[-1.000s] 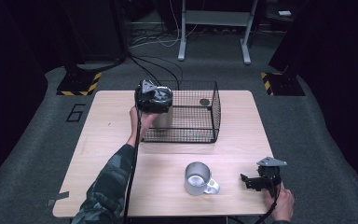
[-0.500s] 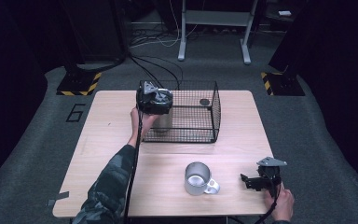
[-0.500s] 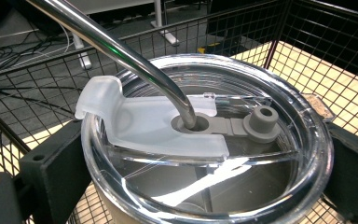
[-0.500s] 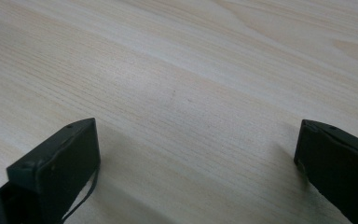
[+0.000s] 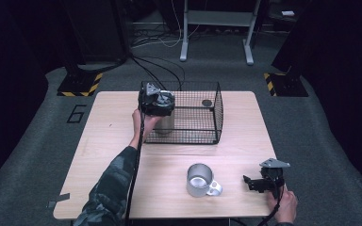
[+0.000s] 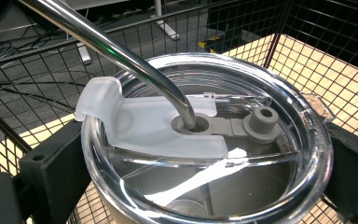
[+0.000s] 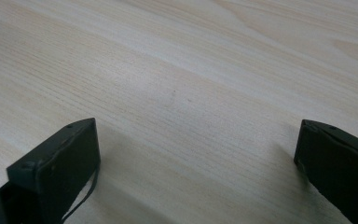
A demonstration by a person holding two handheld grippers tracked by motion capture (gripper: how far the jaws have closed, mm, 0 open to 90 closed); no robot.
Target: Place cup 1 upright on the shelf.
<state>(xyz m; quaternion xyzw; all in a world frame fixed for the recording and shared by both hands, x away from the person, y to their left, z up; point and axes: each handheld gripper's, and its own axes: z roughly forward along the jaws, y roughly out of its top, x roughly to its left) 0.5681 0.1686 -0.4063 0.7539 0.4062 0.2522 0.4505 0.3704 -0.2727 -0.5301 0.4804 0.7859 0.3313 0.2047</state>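
1. Left tool has its jaws clamped on the lidded tumbler, sitting at the near-left corner of the wire basket; looks like the placing step.
2. Right tool rests wide open on the worktop, beside the steel mug.
3. Next, I'd guess: let go, lift clear without snagging the straw.

Left gripper raised on outstretched forearm, jaws clamped, right gripper low, jaws spread wide

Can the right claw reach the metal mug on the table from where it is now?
Probably yes. The right claw is open, just right of the metal mug, with bare table between them.
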